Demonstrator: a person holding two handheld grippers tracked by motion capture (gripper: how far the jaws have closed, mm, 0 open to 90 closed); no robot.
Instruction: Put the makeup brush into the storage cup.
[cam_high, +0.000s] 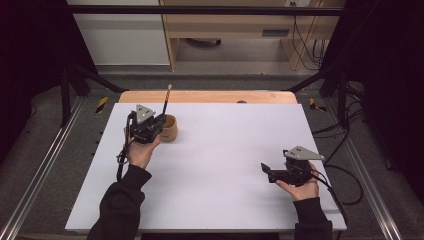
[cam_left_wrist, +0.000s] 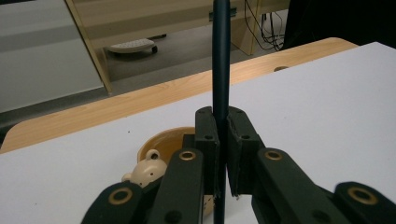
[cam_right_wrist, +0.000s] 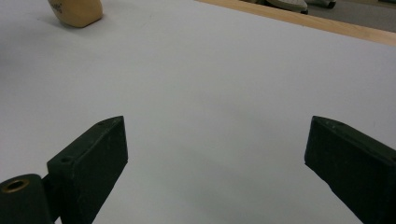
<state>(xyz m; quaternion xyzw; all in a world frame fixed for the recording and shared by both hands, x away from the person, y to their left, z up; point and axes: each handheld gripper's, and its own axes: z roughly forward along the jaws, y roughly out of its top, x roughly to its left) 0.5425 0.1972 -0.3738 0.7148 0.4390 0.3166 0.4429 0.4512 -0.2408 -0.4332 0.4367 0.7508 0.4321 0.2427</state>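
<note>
A thin dark stick with a tan upper end, a pencil or brush, stands nearly upright, and my left gripper is shut on its lower part. In the left gripper view the dark shaft runs up between the closed jaws of my left gripper. Just beside and behind the grip is a tan wooden cup, whose rim carries a small bear-shaped figure. My right gripper rests low at the table's right, open, with nothing between the jaws of my right gripper. The cup appears far off.
A white sheet covers the wooden table. Beyond the far edge are a wooden desk and hanging cables. Metal rails run along both sides of the table.
</note>
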